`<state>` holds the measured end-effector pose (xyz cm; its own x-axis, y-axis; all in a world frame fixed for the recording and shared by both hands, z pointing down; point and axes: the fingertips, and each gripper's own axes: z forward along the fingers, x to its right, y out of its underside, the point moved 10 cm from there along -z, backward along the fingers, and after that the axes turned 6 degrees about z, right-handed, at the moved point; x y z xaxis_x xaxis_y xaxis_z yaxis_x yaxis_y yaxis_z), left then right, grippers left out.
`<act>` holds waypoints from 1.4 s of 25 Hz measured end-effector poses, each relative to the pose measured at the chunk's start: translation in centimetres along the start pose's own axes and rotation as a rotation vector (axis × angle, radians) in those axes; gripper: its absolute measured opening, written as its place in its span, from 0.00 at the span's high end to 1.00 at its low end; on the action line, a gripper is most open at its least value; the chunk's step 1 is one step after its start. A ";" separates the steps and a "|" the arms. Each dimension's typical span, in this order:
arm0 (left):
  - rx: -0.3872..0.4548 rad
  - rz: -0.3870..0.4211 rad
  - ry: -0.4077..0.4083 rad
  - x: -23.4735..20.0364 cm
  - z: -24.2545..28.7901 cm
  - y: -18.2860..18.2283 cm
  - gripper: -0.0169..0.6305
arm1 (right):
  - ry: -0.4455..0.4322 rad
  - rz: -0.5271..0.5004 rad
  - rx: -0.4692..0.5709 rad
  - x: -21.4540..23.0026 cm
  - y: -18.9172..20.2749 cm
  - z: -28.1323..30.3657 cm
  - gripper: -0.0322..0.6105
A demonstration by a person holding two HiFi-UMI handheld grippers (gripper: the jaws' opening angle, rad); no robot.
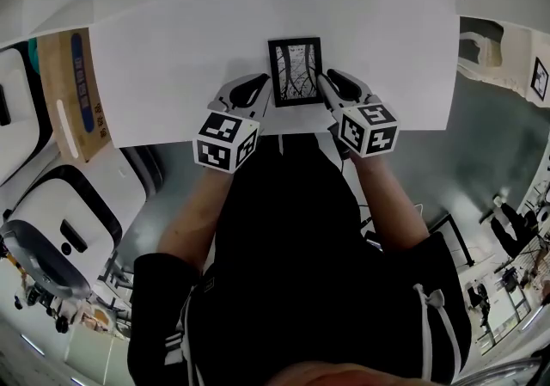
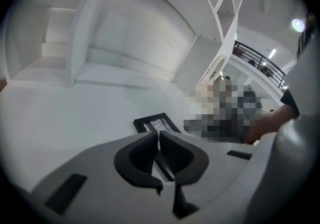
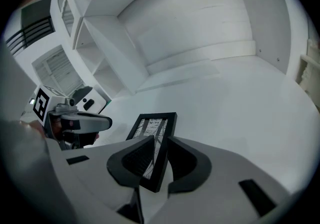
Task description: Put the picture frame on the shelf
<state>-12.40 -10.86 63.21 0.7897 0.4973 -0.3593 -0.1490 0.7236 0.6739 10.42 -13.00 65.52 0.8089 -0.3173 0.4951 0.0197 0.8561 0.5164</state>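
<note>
White boards fill nearly every view: a broad, bare shelf [image 1: 172, 58] with upright dividers and more compartments behind it. The picture frame [image 1: 295, 72] is over that shelf near its front edge, portrait way up. It has a slim black moulding round a pale print of dark branching lines. Whether its bottom rail already rests on the board I cannot tell.

Low on the frame's left rail, the left gripper [image 2: 158, 135] has its fingers [image 2: 137, 155] pressed together on the thin edge, so this side carries the frame. At the frame's right rail, the right gripper [image 3: 160, 139] straddles the moulding with its fingers [image 3: 187, 160] partly apart. One finger is over the face and one behind the back, with a little gap showing, so it brackets the frame rather than clamps it. Just nearer the person than the frame, a marker cube [image 1: 226, 140] on each gripper faces up, and black sleeves run back from them. Well to the left of the frame, past the shelf's end, lies a cardboard box [image 1: 73, 92].

By its look the frame is light and stiff, so a hold on one side should not bend it. The smooth moulding is likely slippery, though, and the face is probably glass, easy to crack or scratch. The safest hold is low on the side rails, on the moulding and off the print. Pinched on the left alone it could pivot, so it wants setting down gently.
</note>
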 end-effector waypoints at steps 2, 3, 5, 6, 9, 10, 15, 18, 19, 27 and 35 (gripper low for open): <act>-0.016 -0.003 0.009 -0.2 0.4 0.2 0.96 | 0.009 0.001 -0.015 0.2 0.1 0.3 0.82; -0.023 -0.004 0.013 -0.2 0.6 0.3 0.96 | 0.014 0.001 -0.021 0.2 0.2 0.5 0.82; -0.032 -0.005 0.016 -0.2 0.8 0.4 0.96 | 0.023 -0.003 -0.034 0.2 0.3 0.8 0.79; -0.033 -0.006 0.015 -0.3 0.9 0.5 0.96 | 0.027 -0.007 -0.041 0.2 0.3 1.0 0.77; -0.037 -0.011 0.008 -0.3 1.2 0.6 0.96 | 0.040 -0.023 -0.077 0.1 0.4 1.7 0.75; -0.038 -0.014 0.006 -0.4 1.2 0.6 0.96 | 0.044 -0.029 -0.090 0.1 0.5 1.9 0.75; -0.039 -0.022 0.007 -0.5 1.1 0.7 0.96 | 0.071 -0.049 -0.115 -0.3 1.0 2.6 0.75; -0.036 -0.028 0.008 -0.6 0.9 0.8 0.96 | 0.071 -0.049 -0.116 -0.2 1.0 2.6 0.75; -0.036 -0.031 0.008 -0.7 0.8 0.8 0.96 | 0.070 -0.048 -0.118 -0.2 1.0 2.6 0.75; -0.034 -0.056 0.010 -0.4 0.3 1.4 0.96 | 0.029 -0.049 -0.129 0.4 1.0 2.6 0.78; -0.030 -0.060 0.006 0.0 -0.4 1.4 0.96 | -0.002 0.043 -0.117 0.9 1.1 2.2 0.82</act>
<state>-12.80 -9.63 63.91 0.7939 0.4557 -0.4025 -0.1196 0.7662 0.6314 9.87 -13.22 68.09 0.8095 -0.2799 0.5161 0.0537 0.9107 0.4096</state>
